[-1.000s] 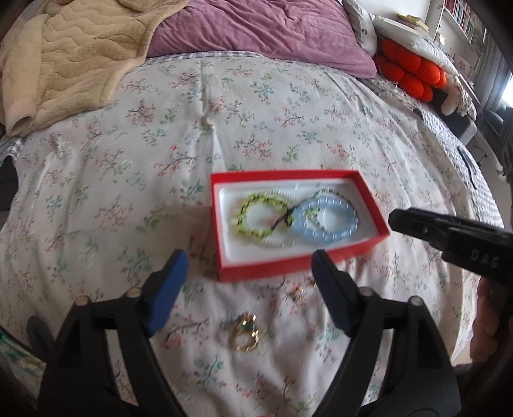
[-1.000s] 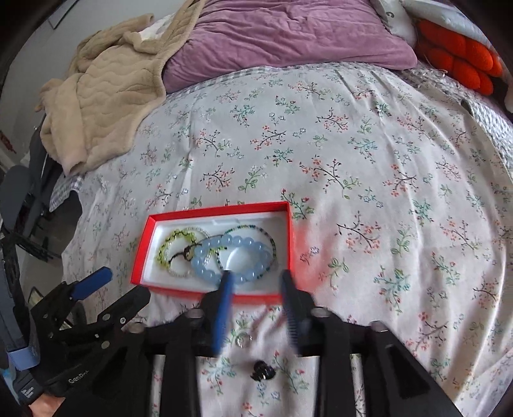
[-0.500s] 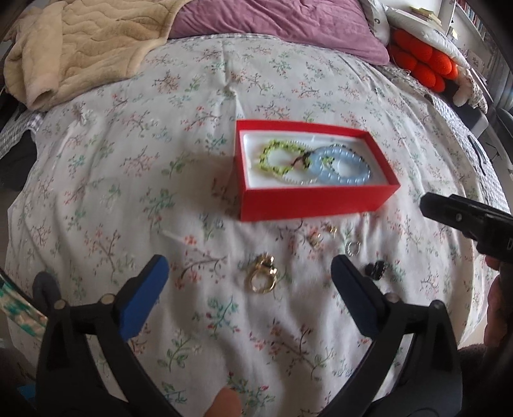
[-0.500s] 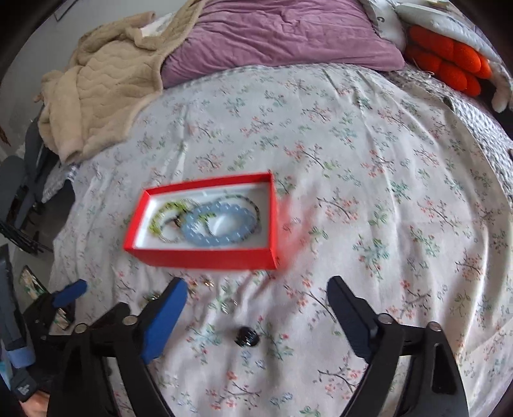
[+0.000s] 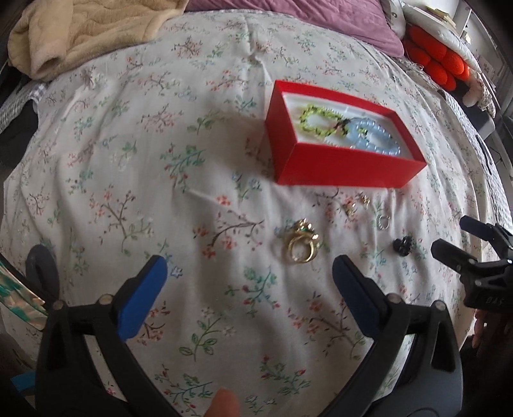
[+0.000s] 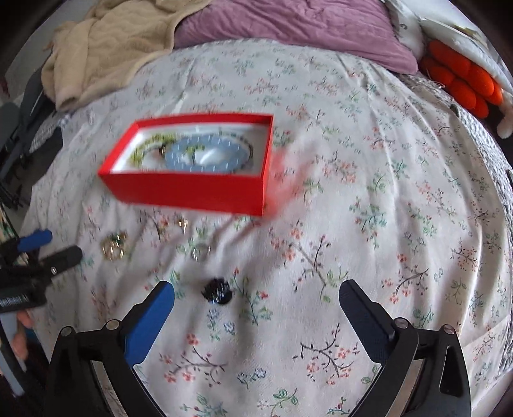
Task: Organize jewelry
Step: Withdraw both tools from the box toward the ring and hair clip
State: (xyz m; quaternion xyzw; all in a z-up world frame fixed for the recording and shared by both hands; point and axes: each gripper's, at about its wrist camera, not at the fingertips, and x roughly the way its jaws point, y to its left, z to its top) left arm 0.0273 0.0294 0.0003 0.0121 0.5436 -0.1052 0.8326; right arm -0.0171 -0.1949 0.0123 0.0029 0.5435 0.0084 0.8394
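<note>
A red box (image 5: 340, 170) (image 6: 192, 192) sits on the floral bedspread, holding a green bead bracelet (image 5: 315, 122) and a light blue bead bracelet (image 5: 375, 138) (image 6: 205, 154). In front of it lie gold rings (image 5: 301, 248) (image 6: 113, 248), small gold earrings (image 5: 356, 203) (image 6: 182, 223), a silver ring (image 5: 382, 222) (image 6: 200, 251) and a black bead piece (image 5: 403, 245) (image 6: 218, 290). My left gripper (image 5: 250, 298) is open and empty, short of the gold rings. My right gripper (image 6: 256, 317) is open and empty, with the black piece just ahead of its left finger.
A beige blanket (image 5: 89, 35) (image 6: 109, 51) and a purple pillow (image 6: 288, 22) lie at the far end of the bed. An orange cushion (image 5: 439, 64) (image 6: 461, 80) sits at the far right. The bed's edge drops off at the left.
Both grippers have pulled back from the box and opened wide. The box now lies farther away, and the loose rings and black piece have come into view.
</note>
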